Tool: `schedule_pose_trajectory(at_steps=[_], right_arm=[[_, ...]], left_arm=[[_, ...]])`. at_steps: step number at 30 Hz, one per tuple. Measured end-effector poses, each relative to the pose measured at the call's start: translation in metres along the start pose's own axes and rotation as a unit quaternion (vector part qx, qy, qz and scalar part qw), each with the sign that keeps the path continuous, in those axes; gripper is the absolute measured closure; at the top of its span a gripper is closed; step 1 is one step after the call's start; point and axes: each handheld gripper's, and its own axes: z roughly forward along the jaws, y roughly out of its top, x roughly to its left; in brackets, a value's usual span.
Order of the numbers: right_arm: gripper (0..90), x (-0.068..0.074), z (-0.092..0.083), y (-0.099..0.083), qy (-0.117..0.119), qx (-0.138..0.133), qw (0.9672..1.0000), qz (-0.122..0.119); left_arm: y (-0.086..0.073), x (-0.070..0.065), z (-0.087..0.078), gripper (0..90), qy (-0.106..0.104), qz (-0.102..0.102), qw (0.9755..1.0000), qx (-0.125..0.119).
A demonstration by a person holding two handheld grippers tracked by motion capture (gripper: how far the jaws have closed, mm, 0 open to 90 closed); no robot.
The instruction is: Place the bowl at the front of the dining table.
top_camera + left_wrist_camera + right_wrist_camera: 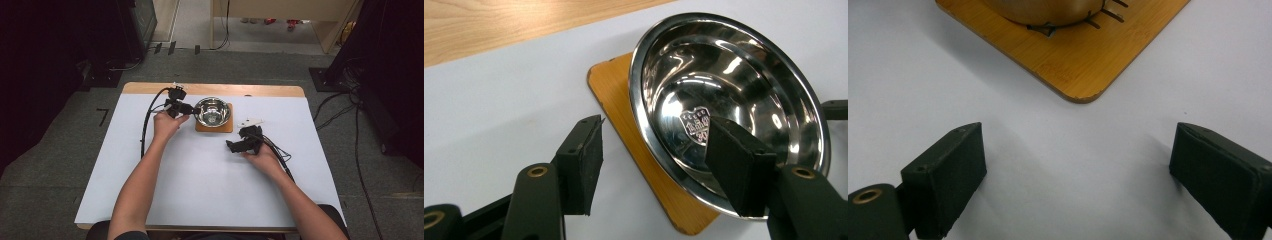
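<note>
Steel bowl (212,111) seated on wooden board (214,127) at table's far middle, apparently placed; left gripper (659,165) jaws apart astride near rim, not pressing; right gripper (1075,175) open, empty, nearby.

Two bare forearms, no sleeves visible on them, entered from the near edge of the table, each hand carrying a matte black two-jaw handheld gripper. The left gripper (186,108) trailed a thick black cable that looped outward in a long arc; the right gripper (235,146) trailed thinner black cables and wore a pale grey three-cornered plate (249,122) on top. Seen close in the gripper views, the jaws were blocky black wedges with flat rubber-like pads (735,170), each mounted on a black arm with a brass-coloured ring (537,171) at its pivot. Small holes dotted the jaw tops.
</note>
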Motion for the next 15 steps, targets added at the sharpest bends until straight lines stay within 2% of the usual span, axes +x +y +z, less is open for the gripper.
schedule_pose_trajectory(at_steps=[1, 8, 15], right_arm=[[7.3, 0.0, 0.0, 0.0, 0.0, 0.0, 1.0, 0.0], [7.3, 0.0, 0.0, 0.0, 0.0, -0.001, 1.0, 0.001], [7.3, 0.0, 0.0, 0.0, 0.0, -0.001, 1.0, 0.001]], left_arm=[[-0.001, -0.001, -0.002, 40.4, 0.0, 0.0, 1.0, -0.007], [-0.005, -0.003, -0.007, 39.9, 0.004, 0.004, 0.9999, -0.009], [-0.016, -0.003, -0.012, 39.6, 0.015, 0.008, 0.9998, -0.01]])
